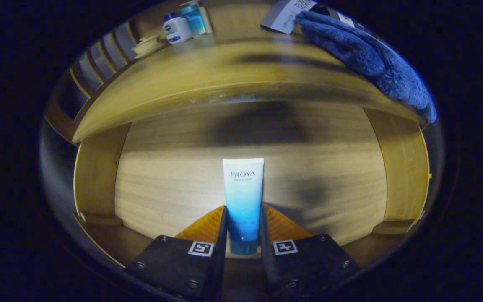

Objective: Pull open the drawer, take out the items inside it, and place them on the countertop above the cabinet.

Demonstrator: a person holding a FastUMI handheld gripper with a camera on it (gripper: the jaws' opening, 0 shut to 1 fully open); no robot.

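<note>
A: On the counter (pixel 208 71), at eleven o'clock from the fingers, stand small bottles (pixel 183 25). And the tube (pixel 243 197)?

B: The gripper (pixel 243 228) has both fingers closed on its lower part, above the open drawer (pixel 162 176). Its long axis points to twelve o'clock, away from the fingers.

A: Toward the counter, then?

B: Yes, I think it must go up over the edge. A blue towel (pixel 367 54) lies at one o'clock.

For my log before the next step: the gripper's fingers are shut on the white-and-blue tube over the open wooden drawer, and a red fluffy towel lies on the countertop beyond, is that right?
Nearly. The gripper view shows the fluffy towel on the wooden countertop is blue, not red. The rest holds: the gripper is shut on the white-and-blue tube over the open wooden drawer.
</note>
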